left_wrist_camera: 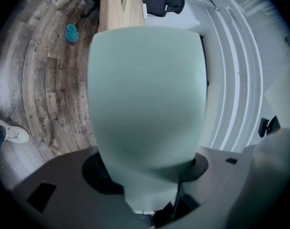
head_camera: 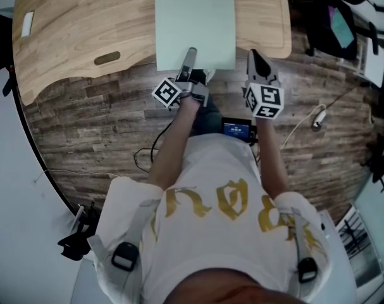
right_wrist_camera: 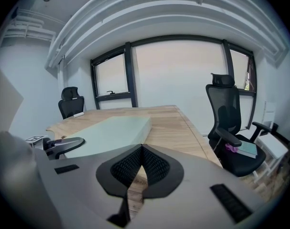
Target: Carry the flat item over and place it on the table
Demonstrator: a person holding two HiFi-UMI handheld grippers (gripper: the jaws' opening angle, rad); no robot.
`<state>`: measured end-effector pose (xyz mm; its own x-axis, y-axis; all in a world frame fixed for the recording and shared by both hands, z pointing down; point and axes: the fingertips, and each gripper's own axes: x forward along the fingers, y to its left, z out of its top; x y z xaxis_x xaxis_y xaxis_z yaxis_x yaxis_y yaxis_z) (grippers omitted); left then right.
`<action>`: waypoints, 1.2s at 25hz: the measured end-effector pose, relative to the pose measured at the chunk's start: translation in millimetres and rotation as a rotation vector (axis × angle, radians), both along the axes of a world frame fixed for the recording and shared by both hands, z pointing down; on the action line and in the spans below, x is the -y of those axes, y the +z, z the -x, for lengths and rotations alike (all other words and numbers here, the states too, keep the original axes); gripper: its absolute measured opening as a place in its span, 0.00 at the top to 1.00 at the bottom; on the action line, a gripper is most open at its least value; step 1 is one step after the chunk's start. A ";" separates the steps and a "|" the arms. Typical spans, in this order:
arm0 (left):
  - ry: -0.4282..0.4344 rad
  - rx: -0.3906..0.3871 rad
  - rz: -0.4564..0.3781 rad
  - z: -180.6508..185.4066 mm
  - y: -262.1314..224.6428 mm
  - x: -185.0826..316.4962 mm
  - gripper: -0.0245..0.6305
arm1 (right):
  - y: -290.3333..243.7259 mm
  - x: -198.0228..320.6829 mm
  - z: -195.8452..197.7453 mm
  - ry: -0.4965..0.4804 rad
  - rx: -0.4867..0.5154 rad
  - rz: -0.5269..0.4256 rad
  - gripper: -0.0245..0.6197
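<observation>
The flat item is a thick pale green slab (head_camera: 195,21) lying over the near part of the wooden table (head_camera: 84,24), its near edge at the table's rim. My left gripper (head_camera: 188,61) is shut on that near edge; in the left gripper view the slab (left_wrist_camera: 145,94) fills the space between the jaws of the left gripper (left_wrist_camera: 149,168), which is rolled on its side. My right gripper (head_camera: 256,57) is to the right of the slab at the table's edge, shut and empty. In the right gripper view the right gripper (right_wrist_camera: 142,149) has its pads meeting, with the slab (right_wrist_camera: 111,130) and the left gripper (right_wrist_camera: 63,147) to its left.
A small white item (head_camera: 27,23) lies at the table's far left. Black office chairs stand to the right (right_wrist_camera: 228,123) and at the far end (right_wrist_camera: 69,101). On the wood floor are a cable with a plug (head_camera: 315,119) and a blue object (left_wrist_camera: 70,32).
</observation>
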<state>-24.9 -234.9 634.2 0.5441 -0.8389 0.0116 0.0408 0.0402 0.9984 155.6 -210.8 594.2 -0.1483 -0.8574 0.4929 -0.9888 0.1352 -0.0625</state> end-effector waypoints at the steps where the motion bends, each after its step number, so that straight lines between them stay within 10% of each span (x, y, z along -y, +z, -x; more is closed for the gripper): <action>1: -0.002 -0.004 0.000 -0.5 1.1 0.0 0.53 | 0.9 1.4 0.8 -0.005 -0.003 0.000 0.96; 30: -0.022 -0.008 0.045 0.0 23.0 -4.1 0.51 | 16.8 16.5 64.2 -0.243 -0.014 0.016 0.96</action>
<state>-24.9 -230.8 657.1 0.5260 -0.8493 0.0454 0.0498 0.0840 0.9952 91.4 -227.3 611.0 -0.3422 -0.7893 0.5098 -0.9282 0.3681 -0.0532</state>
